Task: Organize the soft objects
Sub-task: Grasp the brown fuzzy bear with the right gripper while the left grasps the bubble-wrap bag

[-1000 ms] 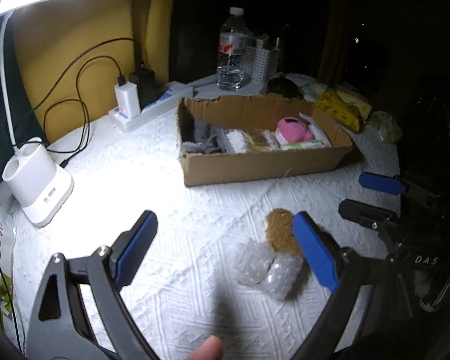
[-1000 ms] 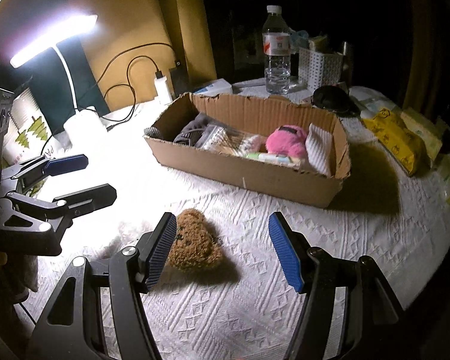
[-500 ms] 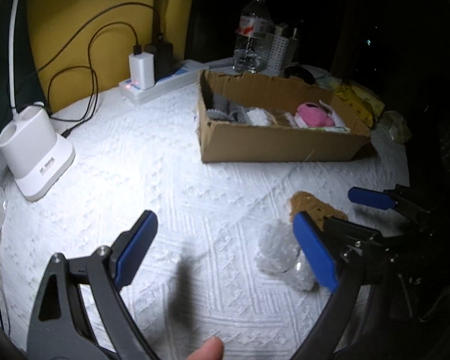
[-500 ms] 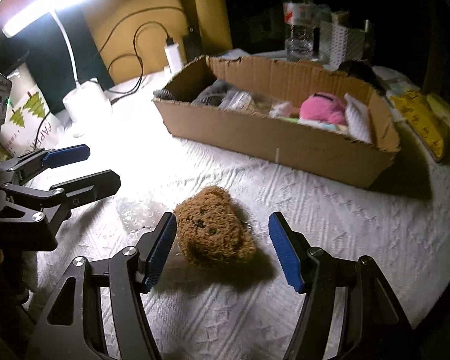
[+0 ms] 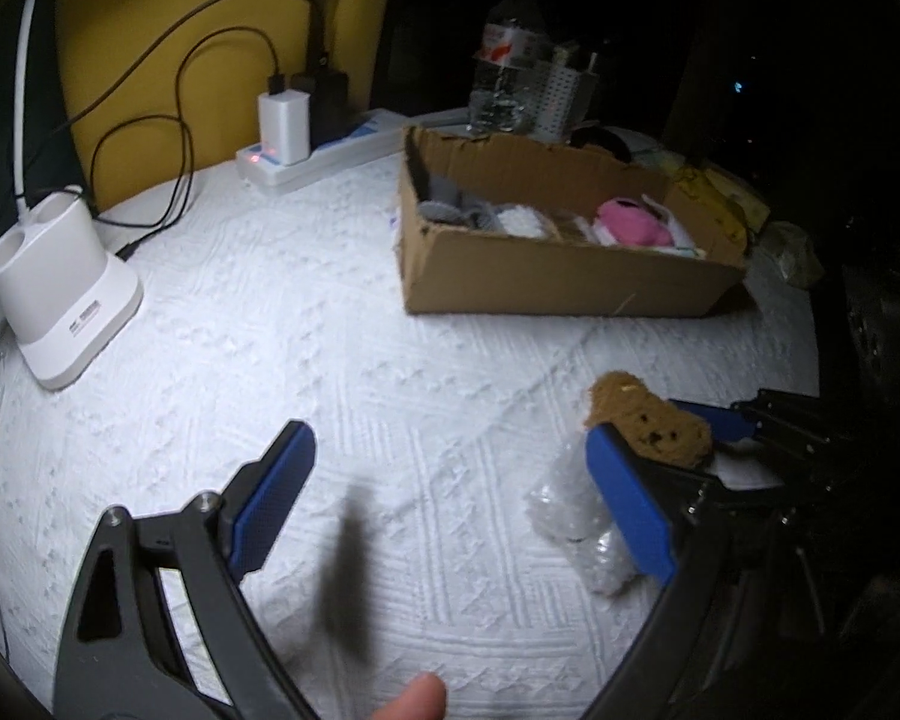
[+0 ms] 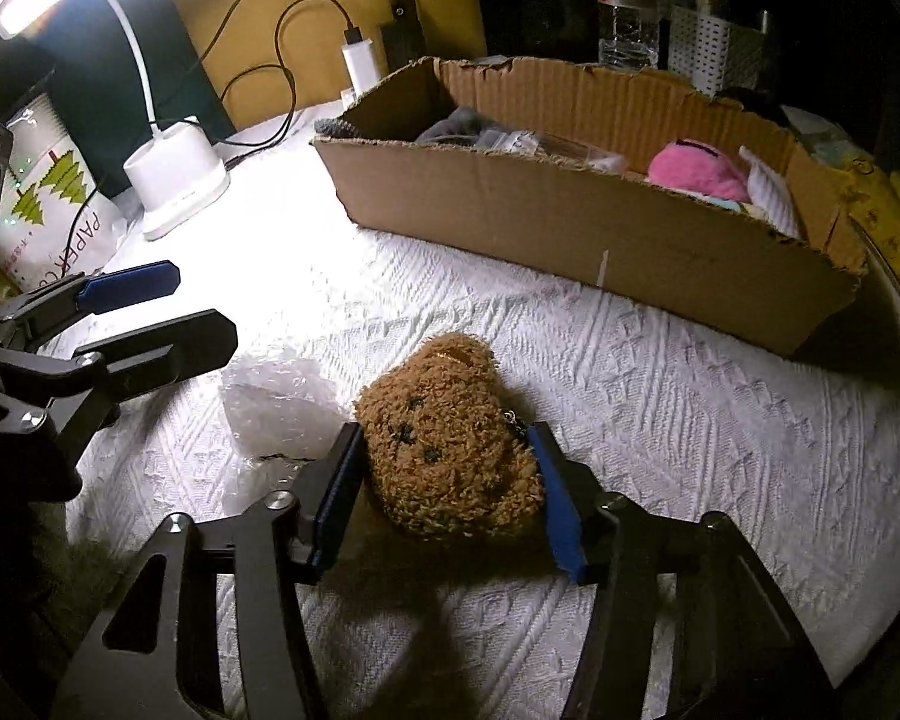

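A brown plush bear (image 6: pixel 450 444) lies on the white tablecloth; it also shows in the left wrist view (image 5: pixel 648 417). My right gripper (image 6: pixel 447 495) has closed its blue pads against both sides of the bear. A crumpled piece of bubble wrap (image 6: pixel 279 405) lies just left of the bear, and shows in the left wrist view (image 5: pixel 576 510). My left gripper (image 5: pixel 450 510) is open and empty above the cloth, its right finger over the bubble wrap. A cardboard box (image 6: pixel 570 222) behind holds a pink plush (image 6: pixel 699 171) and other soft items.
A white lamp base (image 5: pixel 60 294) stands at the left. A power strip with chargers (image 5: pixel 306 144) and cables lies at the back. A water bottle (image 5: pixel 507 54) and white basket stand behind the box. Yellow packets (image 6: pixel 888 222) lie at the right.
My right gripper moved forward and down around the bear and closed its pads onto it. My left gripper drifted slightly and stayed open.
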{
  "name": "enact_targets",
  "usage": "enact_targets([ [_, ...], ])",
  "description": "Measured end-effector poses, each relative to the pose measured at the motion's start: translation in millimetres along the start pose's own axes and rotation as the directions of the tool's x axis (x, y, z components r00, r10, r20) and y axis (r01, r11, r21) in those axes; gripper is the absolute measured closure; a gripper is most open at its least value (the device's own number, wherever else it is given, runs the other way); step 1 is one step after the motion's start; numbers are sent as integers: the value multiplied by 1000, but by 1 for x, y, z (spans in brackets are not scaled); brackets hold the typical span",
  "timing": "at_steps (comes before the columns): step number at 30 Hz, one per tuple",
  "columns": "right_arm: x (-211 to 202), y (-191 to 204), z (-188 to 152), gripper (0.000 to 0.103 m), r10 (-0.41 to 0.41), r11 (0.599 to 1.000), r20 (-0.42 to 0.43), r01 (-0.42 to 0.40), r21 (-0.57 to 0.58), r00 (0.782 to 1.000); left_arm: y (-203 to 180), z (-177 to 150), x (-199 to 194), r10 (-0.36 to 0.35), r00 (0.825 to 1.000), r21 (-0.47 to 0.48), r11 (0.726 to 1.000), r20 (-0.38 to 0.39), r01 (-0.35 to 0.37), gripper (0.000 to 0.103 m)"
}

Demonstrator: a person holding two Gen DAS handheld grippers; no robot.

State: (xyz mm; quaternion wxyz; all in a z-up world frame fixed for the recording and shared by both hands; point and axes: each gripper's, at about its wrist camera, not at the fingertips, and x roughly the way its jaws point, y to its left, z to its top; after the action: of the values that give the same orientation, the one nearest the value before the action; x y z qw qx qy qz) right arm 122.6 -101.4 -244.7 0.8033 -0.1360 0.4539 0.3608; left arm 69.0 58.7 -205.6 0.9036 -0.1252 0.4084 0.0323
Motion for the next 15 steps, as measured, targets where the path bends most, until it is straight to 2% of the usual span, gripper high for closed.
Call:
enact_targets([
  [6, -16, -10, -3, 51, -15, 1000, 40, 14, 23, 999, -18, -2, 0, -14, 1000, 45, 999, -17, 15, 10],
  [10, -28, -20, -7, 51, -24, 999, 63, 22, 43, 998, -35, -7, 6, -28, 998, 92, 995, -56, 33, 10],
  [15, -40, -34, -14, 51, -32, 997, 86, 26, 69, 996, -50, -13, 17, -40, 993, 107, 993, -109, 52, 10],
])
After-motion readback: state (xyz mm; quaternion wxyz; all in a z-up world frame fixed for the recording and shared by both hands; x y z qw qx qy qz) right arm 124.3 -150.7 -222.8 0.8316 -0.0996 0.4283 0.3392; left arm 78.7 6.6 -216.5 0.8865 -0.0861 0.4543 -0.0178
